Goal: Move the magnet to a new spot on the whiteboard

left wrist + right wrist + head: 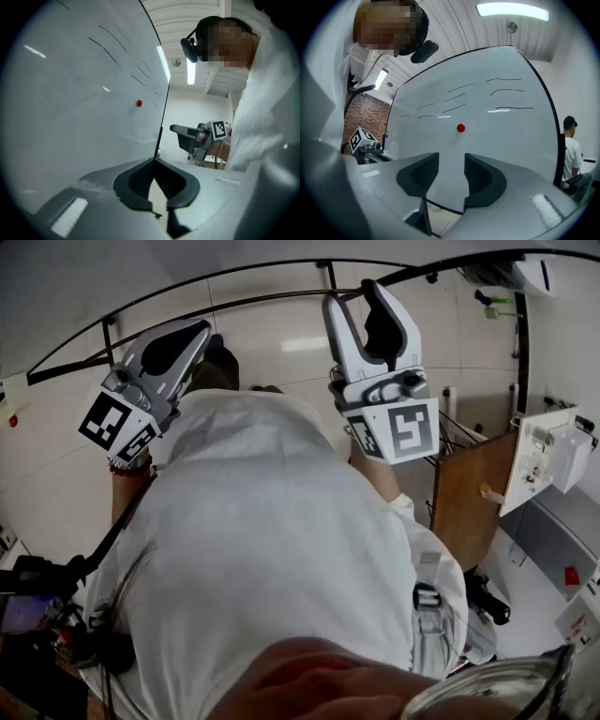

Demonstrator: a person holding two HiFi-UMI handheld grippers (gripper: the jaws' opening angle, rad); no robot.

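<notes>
Red magnet (461,127) clings to the whiteboard (506,140), with neither tool touching it.

It's stuck on the bare white face just below a set of dark marker strokes (506,91). It sits right above the gap of the right tool (451,163), whose jaws stand spread with nothing between them, only board showing through. Over on the other side, the left tool (154,161) is pressed together at its tips and pinches nothing. Those tips line up with the board's black edge, and the magnet sits higher and a little left in that view. From the head view, both tools are raised above the person's white shirt (272,521). Past the board's right edge, a second person (572,150) shows with back turned.
</notes>
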